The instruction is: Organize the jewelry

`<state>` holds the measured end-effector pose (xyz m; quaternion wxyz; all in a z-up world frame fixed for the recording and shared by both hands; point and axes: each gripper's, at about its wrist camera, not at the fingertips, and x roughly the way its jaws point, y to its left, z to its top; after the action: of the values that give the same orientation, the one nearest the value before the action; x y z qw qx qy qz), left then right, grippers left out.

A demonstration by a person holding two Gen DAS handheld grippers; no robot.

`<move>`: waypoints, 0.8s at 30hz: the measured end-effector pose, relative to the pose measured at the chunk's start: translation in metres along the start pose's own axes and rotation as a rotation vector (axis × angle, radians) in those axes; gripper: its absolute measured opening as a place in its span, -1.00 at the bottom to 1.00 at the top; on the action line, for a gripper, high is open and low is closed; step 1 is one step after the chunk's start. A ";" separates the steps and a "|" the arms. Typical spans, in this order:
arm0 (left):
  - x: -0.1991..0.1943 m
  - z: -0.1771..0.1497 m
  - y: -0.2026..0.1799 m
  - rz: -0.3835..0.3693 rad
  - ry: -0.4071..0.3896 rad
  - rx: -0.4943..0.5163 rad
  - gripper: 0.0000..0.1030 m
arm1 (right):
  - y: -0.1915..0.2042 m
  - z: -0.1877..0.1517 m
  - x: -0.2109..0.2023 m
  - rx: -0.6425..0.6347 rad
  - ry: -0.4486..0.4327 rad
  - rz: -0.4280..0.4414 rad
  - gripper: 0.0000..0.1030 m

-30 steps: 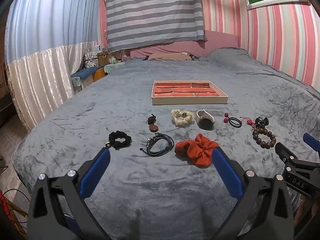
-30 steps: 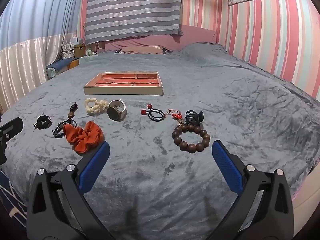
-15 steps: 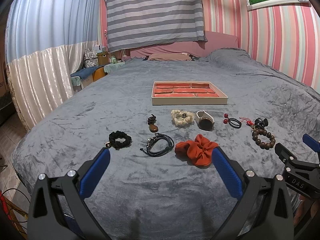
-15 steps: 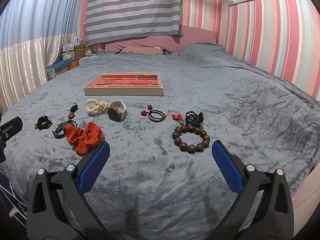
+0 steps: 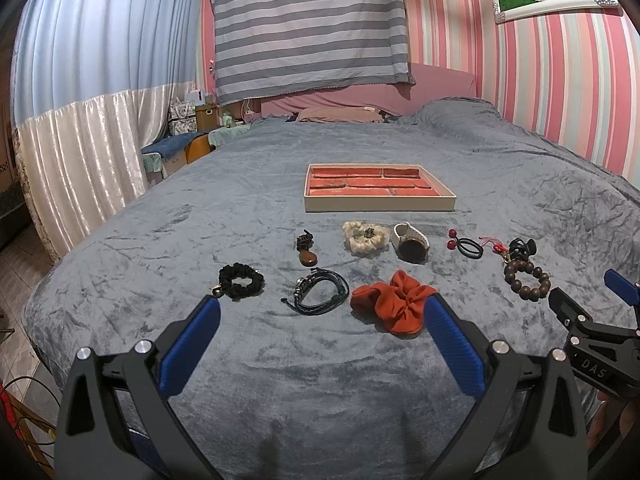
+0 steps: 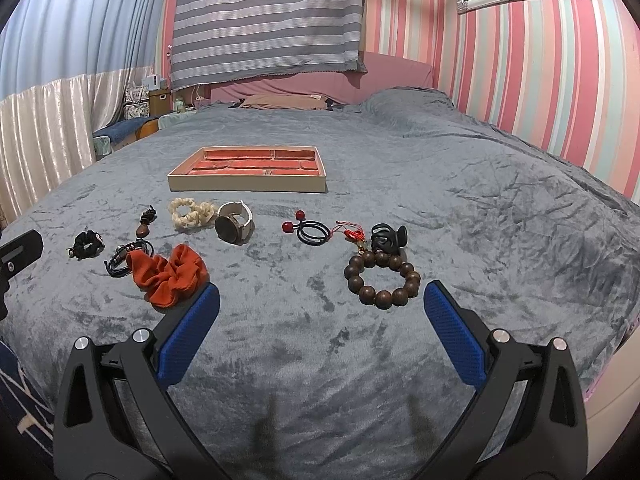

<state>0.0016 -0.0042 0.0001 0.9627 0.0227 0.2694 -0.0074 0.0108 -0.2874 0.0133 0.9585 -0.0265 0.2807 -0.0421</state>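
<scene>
Jewelry lies loose on the grey bed, in front of the tray (image 5: 380,202), w/ orange scrunchie (image 5: 394,306) & bead bracelet (image 6: 382,280) nearest. Left claw (image 5: 320,314) spread wide, holding nothing, touching nothing. Right claw (image 6: 322,300) same: wide apart, empty, above the blanket.

Left tongs (image 5: 322,310): blue-padded fingers spread wide at the lower centre of the left wrist view, nothing between them, black frame filling the bottom edge. Right tongs (image 6: 322,298): same pose in the right wrist view, fingers wide apart, empty. Right tongs also appear at the lower right edge of the left view; a hand (image 5: 616,414) is partly visible beneath.
</scene>
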 end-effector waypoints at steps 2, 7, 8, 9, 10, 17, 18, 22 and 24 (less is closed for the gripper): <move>0.001 0.000 -0.001 0.000 0.000 -0.001 0.93 | 0.000 0.000 0.000 0.000 -0.002 -0.002 0.92; -0.002 0.000 0.001 -0.001 -0.002 0.001 0.93 | 0.000 0.003 -0.001 0.000 -0.004 -0.001 0.92; -0.002 0.000 0.001 -0.001 -0.001 0.001 0.93 | 0.001 0.003 -0.001 -0.001 -0.004 -0.002 0.92; -0.002 0.000 0.000 -0.001 0.000 0.001 0.93 | 0.000 0.003 0.000 -0.002 -0.005 -0.001 0.92; -0.001 0.000 0.000 -0.001 0.000 0.000 0.93 | 0.000 0.003 -0.001 -0.002 -0.005 -0.001 0.92; -0.002 0.000 0.001 -0.003 -0.001 -0.001 0.93 | 0.000 0.003 0.000 0.001 -0.003 0.000 0.92; -0.002 0.000 0.002 -0.004 -0.001 -0.001 0.93 | 0.000 0.003 0.000 0.000 -0.004 -0.001 0.92; -0.002 0.000 0.001 -0.005 0.000 -0.002 0.93 | 0.000 0.003 0.001 0.001 -0.003 0.001 0.92; -0.002 0.000 0.001 -0.004 -0.001 -0.002 0.93 | 0.000 0.002 0.001 0.000 -0.004 -0.002 0.92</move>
<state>-0.0004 -0.0028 0.0010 0.9628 0.0210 0.2692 -0.0089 0.0124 -0.2873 0.0146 0.9590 -0.0270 0.2787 -0.0429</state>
